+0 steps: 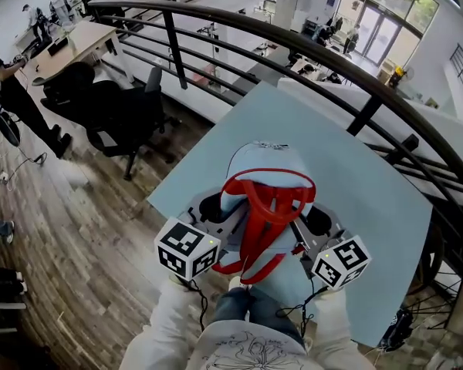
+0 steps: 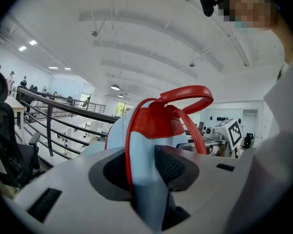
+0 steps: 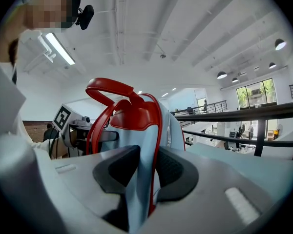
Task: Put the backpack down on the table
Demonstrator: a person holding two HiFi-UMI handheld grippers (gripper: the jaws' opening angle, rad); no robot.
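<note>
**Holding backpack upright at the table's near edge**

Backpack (image 1: 262, 183) stands on its long axis, handle up and red straps toward the person, over the near side of the table (image 1: 370, 176). Left gripper (image 1: 216, 210) and right gripper (image 1: 312, 222) flank it at equal reach — neither is nearer. Each has its jaws part-closed, pinching a fold of blue fabric by the red piping, one on either side. Whether the base touches the tabletop cannot be seen. Judgement: the table lies below and slightly ahead of the load — the set-down calls for a level, matched lowering by both hands.
</note>
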